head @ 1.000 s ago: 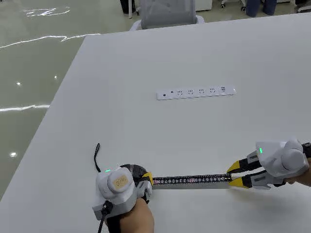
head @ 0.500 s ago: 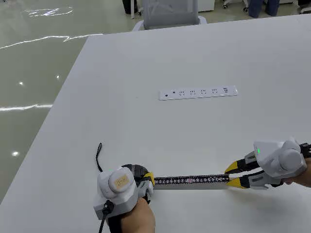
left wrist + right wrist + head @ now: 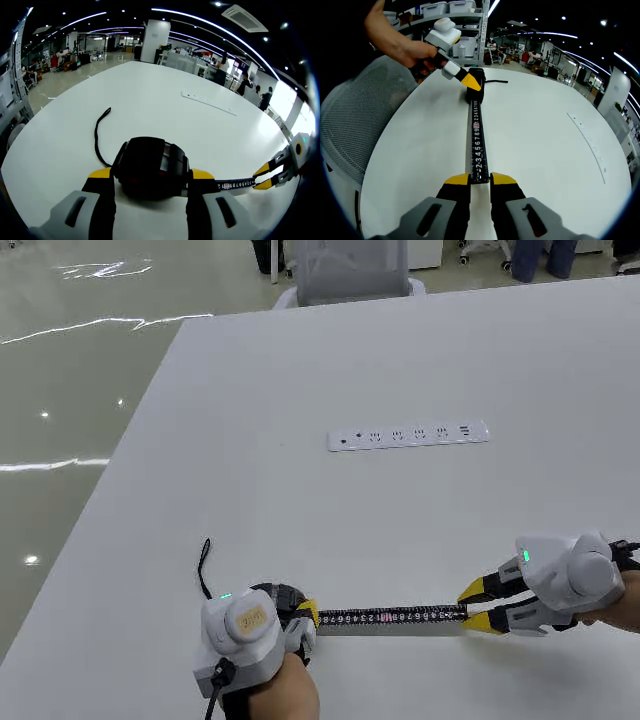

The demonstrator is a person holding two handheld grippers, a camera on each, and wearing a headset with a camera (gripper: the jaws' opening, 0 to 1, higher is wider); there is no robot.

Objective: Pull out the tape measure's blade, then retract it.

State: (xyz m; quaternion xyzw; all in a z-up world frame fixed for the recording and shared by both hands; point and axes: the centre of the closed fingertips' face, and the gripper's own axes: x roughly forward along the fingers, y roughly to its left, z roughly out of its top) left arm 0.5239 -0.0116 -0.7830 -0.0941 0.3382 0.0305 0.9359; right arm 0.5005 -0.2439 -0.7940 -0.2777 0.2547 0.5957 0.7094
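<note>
A black tape measure case point(image 3: 150, 167) sits on the white table point(image 3: 400, 510), clamped between the yellow-tipped fingers of my left gripper point(image 3: 150, 175). In the head view the case point(image 3: 283, 600) is at the front left beside the left gripper point(image 3: 300, 618). Its black numbered blade point(image 3: 392, 616) runs right along the tabletop to my right gripper point(image 3: 468, 605), which is shut on the blade's end. The right gripper view shows the blade point(image 3: 477, 145) stretching from my right gripper point(image 3: 480, 179) to the case point(image 3: 476, 79). A thin black wrist strap point(image 3: 100, 135) trails from the case.
A white power strip point(image 3: 407, 435) lies across the table's middle, well beyond the blade. A grey chair point(image 3: 348, 268) stands at the far edge. The table's left edge point(image 3: 120, 450) drops to a glossy floor. A mesh chair point(image 3: 355, 115) is beside the table in the right gripper view.
The right gripper has moved left toward the case, still holding the blade's end, so the drawn-out blade is a little shorter. The left gripper and case have stayed put.
</note>
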